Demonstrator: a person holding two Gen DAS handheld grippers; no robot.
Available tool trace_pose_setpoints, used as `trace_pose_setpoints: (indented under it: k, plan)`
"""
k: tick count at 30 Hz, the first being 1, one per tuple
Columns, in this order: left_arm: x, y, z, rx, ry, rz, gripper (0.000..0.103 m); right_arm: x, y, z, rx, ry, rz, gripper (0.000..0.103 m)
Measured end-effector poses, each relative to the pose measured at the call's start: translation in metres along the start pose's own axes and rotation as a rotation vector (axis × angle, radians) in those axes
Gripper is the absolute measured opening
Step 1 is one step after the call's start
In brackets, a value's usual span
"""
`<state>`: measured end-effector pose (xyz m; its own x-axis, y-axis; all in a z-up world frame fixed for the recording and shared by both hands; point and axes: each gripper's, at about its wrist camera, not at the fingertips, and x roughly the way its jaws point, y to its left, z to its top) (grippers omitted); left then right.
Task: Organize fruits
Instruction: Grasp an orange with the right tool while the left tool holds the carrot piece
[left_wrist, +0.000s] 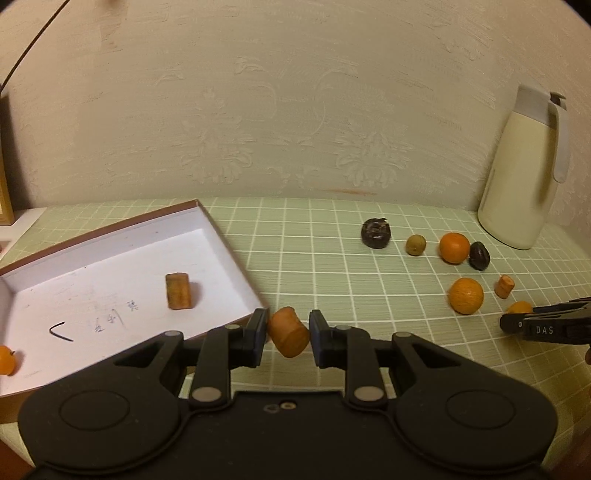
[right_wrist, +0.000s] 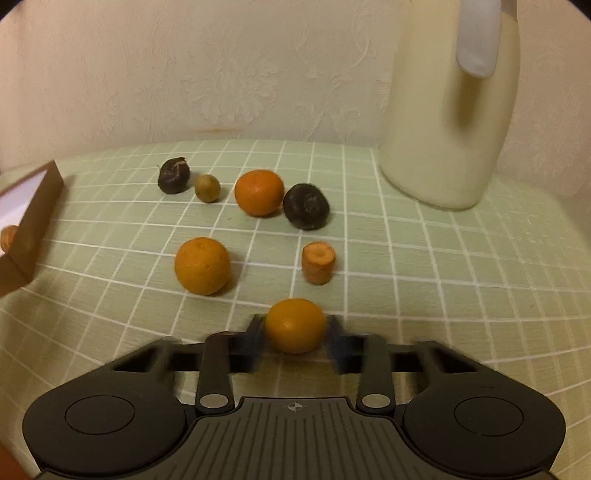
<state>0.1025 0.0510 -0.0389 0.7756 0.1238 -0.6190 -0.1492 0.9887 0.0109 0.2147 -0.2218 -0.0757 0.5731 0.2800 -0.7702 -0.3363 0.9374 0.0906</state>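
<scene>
My left gripper (left_wrist: 288, 322) is shut on an orange carrot piece (left_wrist: 289, 334), held just off the near right corner of the shallow white box (left_wrist: 122, 254). Inside the box lie another carrot piece (left_wrist: 179, 291) and a small orange (left_wrist: 7, 360) at its left edge. My right gripper (right_wrist: 295, 322) is shut on a small orange (right_wrist: 295, 326) that rests on the green checked cloth; its fingers are blurred. In the left wrist view the right gripper (left_wrist: 524, 325) shows at the right edge with that orange (left_wrist: 520, 307).
Loose on the cloth are two oranges (right_wrist: 202, 266) (right_wrist: 259, 192), a carrot stub (right_wrist: 318, 262), two dark fruits (right_wrist: 174, 175) (right_wrist: 306, 206) and a small green fruit (right_wrist: 207, 188). A cream jug (right_wrist: 443, 129) stands at the back right by the wall. The box corner (right_wrist: 40, 206) is at left.
</scene>
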Motion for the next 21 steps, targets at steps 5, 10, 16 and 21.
trace_pose_setpoints:
  k: [5,10,16,21]
  plan:
    - [-0.008,0.006,0.001,-0.006,-0.015,0.001,0.016,-0.011,0.003,0.005,0.009,-0.017,0.011,0.034]
    - [-0.013,0.01,0.001,-0.014,-0.029,0.006,0.016,-0.026,0.013,0.013,0.0,-0.05,0.041,0.034]
    - [-0.024,0.022,0.002,-0.026,-0.046,0.03,0.016,-0.04,0.039,0.016,-0.054,-0.079,0.111,0.034]
    - [-0.031,0.037,0.002,-0.043,-0.054,0.054,0.015,-0.05,0.062,0.019,-0.094,-0.109,0.16,0.034]
